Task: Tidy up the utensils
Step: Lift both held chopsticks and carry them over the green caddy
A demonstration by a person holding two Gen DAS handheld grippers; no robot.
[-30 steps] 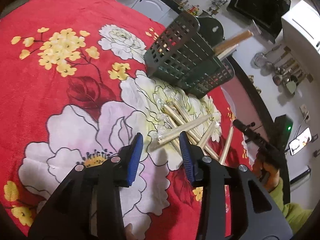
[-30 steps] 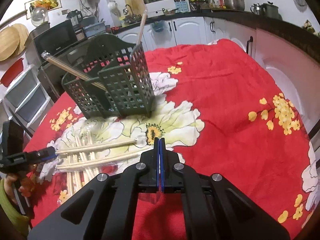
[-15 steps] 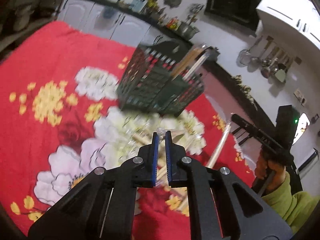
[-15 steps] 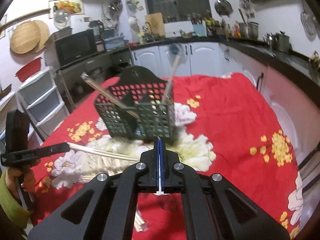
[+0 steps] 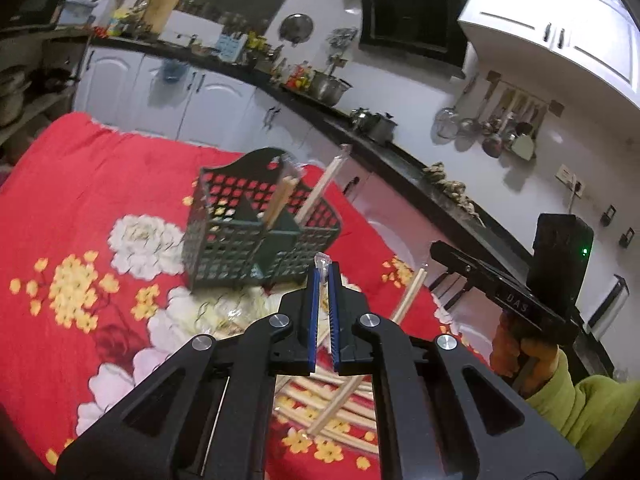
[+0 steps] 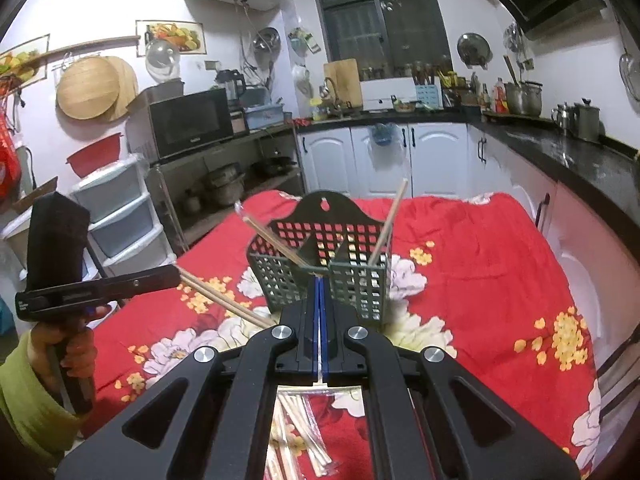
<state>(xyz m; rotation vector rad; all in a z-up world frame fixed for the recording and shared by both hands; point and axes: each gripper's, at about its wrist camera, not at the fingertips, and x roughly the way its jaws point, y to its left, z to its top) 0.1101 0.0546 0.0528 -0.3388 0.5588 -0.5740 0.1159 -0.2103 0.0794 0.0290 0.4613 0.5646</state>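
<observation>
A dark green slotted utensil basket (image 5: 248,248) (image 6: 320,264) stands upright on the red cloth, with a few chopsticks leaning in its compartments. My left gripper (image 5: 323,270) (image 6: 176,276) is shut on a pair of wrapped chopsticks (image 6: 228,302); the clear wrapper tip pokes out above its pads. My right gripper (image 6: 319,282) (image 5: 434,246) is shut on the wrapper end of another chopstick pair (image 5: 404,304), which hangs slanting down toward the pile. Several wrapped chopsticks (image 5: 348,408) (image 6: 304,420) lie loose on the cloth under both grippers.
A red floral cloth (image 6: 480,280) covers the table. White cabinets under a dark counter (image 6: 540,140) run along the back and right. Plastic drawers (image 6: 120,216) and a shelf with a microwave stand at the left. A hand in a green sleeve (image 5: 568,400) holds the right gripper.
The left jaws closed on chopsticks from the pile. Both grippers rose above the cloth with their chopsticks, and the basket now sits lower and farther in both views.
</observation>
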